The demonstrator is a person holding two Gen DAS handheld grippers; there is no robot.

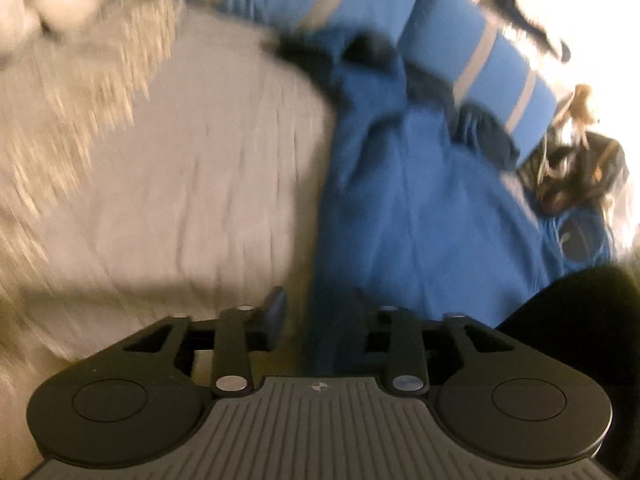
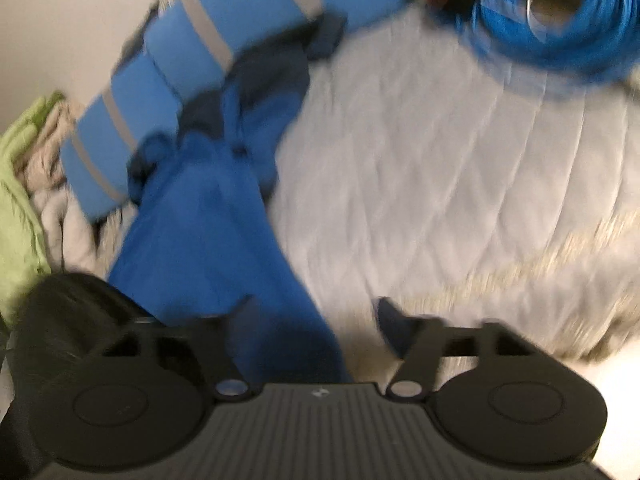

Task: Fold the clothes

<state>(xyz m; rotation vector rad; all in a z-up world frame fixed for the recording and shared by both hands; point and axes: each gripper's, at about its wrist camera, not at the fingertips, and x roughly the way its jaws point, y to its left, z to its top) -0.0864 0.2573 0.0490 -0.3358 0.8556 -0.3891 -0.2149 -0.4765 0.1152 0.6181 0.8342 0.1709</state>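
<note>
- Left wrist view: the blue garment (image 1: 400,200) is being seen lying rumpled on the pale quilted bedspread (image 1: 180,184); its near edge is being straddled by the left gripper (image 1: 320,300), partly open, nothing pinched.
- Right wrist view: the cloth is being framed by the wide-open right gripper (image 2: 316,308), ungripped. Likely best: both corners are being regripped evenly, then smoothed flat.

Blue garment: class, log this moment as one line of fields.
task: fold clothes | blue garment: crumpled on quilt | left gripper: open, cloth between jaws | right gripper: open, cloth between jaws
</note>
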